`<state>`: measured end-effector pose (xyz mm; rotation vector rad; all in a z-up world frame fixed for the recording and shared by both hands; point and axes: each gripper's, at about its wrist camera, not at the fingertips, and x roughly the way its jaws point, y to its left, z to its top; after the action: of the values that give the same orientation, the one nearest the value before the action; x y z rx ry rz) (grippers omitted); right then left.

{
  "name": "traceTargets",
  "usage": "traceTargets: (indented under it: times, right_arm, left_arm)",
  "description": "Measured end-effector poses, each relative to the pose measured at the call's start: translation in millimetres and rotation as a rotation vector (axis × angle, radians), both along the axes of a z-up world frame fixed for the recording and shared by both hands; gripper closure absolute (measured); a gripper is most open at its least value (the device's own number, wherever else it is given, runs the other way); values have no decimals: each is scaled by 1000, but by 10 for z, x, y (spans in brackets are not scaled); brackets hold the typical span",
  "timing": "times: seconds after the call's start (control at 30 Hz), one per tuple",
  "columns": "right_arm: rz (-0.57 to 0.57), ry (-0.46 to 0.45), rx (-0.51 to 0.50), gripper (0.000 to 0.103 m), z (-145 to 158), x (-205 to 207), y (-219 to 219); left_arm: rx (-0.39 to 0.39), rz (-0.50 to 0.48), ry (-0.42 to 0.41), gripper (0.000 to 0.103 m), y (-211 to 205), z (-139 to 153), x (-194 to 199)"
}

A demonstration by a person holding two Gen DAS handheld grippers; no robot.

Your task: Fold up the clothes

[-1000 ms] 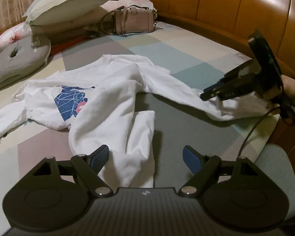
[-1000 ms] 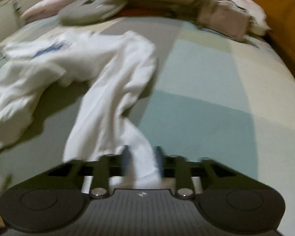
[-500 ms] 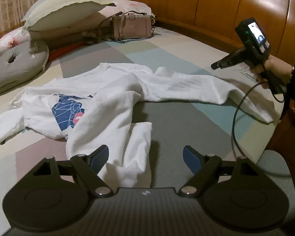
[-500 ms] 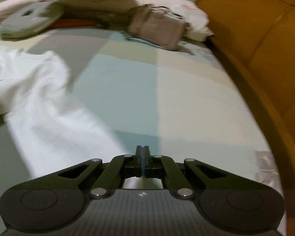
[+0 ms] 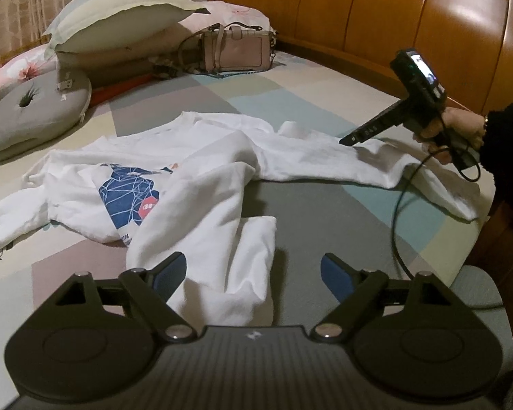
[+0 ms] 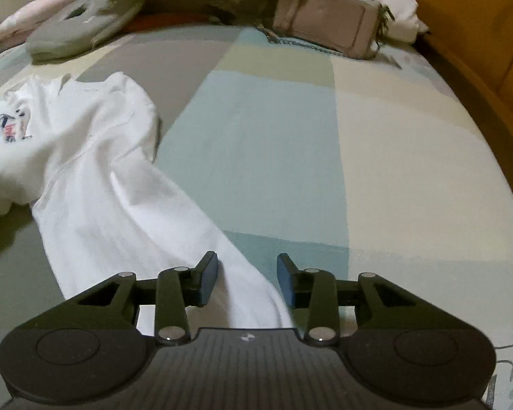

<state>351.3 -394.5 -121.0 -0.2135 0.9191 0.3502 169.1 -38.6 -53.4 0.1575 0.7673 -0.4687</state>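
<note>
One white sweatshirt [image 5: 201,177] lies spread on the bed [image 5: 307,205]. The two tools: left tool [image 5: 253,273] open wide, right tool [image 6: 248,280] opening, one sleeve [image 6: 136,225] lying loose between.

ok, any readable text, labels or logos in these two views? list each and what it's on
"EAS", roughly, faint: on the finger of the right gripper, seen from the left wrist.
Lettering on the red spot and under the blue graphic of the white sweatshirt: too small to read.
Small white emblem, no letters: on the left gripper body.
Phone screen above the right gripper: too blurred.
</note>
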Motion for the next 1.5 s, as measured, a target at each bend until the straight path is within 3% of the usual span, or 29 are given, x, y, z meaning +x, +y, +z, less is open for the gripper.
traceTargets:
  times: [0.03,0.17,0.33,0.53,0.7,0.77,1.03,1.2,1.3,1.4,1.47,1.5]
  right_arm:
    - [23,-8,-5,100,17,-56,34]
    - [25,-66,-118,100,49,-124,105]
    - [-64,-95,-178,100,148,204,21]
    - [-181,-124,-190,100,176,706,-104]
    - [-217,-77,-153,96,114,888,-41]
    - [-208,-92,-109,82,184,750,-60]
    - [-301,-116,77,58,544,-288,-549]
    - [-410,-91,74,57,322,-1023,-867]
    - [-461,-69,113,50,138,-1356,-955]
    - [-440,-72,114,56,-30,-1571,-833]
    - [-398,-98,87,90,-25,-1619,-699]
    - [-389,-109,76,92,3,-1619,-663]
  left_arm:
    - [-1,0,2,17,5,-9,8]
    - [-4,-1,-5,17,-2,-20,45]
    - [-13,-4,0,17,21,-23,39]
    - [-13,14,2,17,65,-18,49]
    - [-14,21,-1,17,95,10,19]
    - [-14,22,-3,17,112,19,6]
    - [-44,11,5,17,121,6,-65]
    - [-34,-26,0,17,11,28,-155]
    - [-32,-40,-17,17,-53,90,-214]
    - [-21,-39,-25,17,-102,129,-253]
    - [-11,-33,-26,17,-133,143,-271]
    - [-5,-27,-28,17,-146,146,-282]
